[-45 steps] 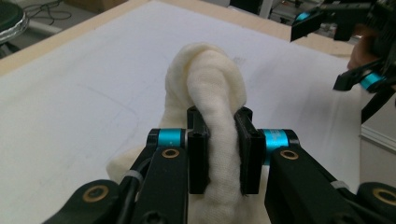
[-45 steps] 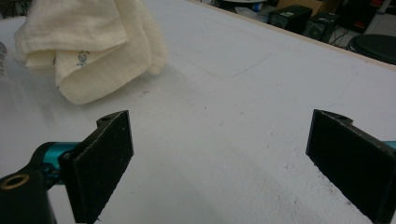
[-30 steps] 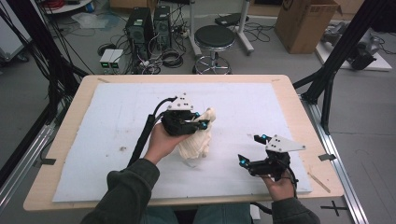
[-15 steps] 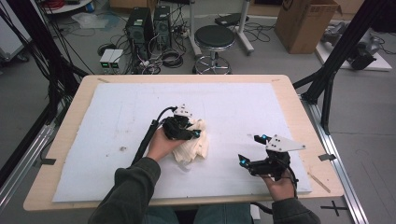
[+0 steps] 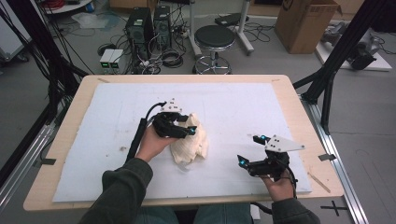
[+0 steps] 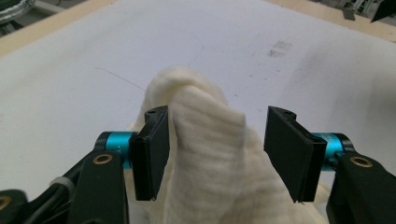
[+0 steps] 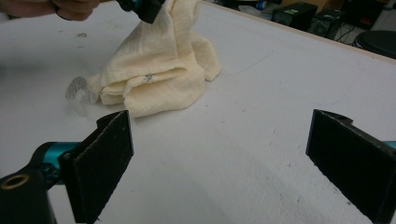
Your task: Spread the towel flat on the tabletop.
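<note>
Here, in the high view, the cream cloth (image 5: 189, 144) lies bunched near the middle of the white mat (image 5: 233, 107), under the left gripper (image 5: 180, 127). In the left gripper view, its jaws stand apart around a raised fold. In the right gripper view, the right gripper (image 7: 219, 154) is wide, holding nothing.

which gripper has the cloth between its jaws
The left gripper: a fold of the cream cloth stands between its open jaws. The right gripper is apart, over bare table.
</note>
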Tool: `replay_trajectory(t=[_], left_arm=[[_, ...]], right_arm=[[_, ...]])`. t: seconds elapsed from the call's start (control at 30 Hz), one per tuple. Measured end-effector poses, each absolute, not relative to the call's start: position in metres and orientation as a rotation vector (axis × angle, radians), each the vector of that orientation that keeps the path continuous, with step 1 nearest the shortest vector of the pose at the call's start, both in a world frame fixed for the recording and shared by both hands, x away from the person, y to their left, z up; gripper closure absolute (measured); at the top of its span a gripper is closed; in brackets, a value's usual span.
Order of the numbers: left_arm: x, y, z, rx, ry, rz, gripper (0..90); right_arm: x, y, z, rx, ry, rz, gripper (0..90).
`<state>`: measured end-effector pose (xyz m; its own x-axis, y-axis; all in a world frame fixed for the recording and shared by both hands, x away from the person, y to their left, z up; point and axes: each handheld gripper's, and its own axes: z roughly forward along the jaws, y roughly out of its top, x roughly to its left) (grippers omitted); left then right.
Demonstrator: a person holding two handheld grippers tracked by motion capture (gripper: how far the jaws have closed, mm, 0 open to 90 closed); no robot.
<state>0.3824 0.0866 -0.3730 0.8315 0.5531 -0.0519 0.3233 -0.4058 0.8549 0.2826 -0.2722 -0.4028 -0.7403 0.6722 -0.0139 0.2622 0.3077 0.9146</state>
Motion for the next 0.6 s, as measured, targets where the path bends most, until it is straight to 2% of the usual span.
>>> replay_trajectory(t=[0.27,0.6], left_arm=[[0.352,0.112,-0.363,1.981,0.614,0.332,39.6],[0.316,0.118,-0.393,1.999,0.635,0.303,41.5]], right_arm=[[0.284,-0.268,-0.404,0.834,2.205,1.420,6.6],[0.296,-0.258,-0.400,0.824,2.272,1.437,6.6]])
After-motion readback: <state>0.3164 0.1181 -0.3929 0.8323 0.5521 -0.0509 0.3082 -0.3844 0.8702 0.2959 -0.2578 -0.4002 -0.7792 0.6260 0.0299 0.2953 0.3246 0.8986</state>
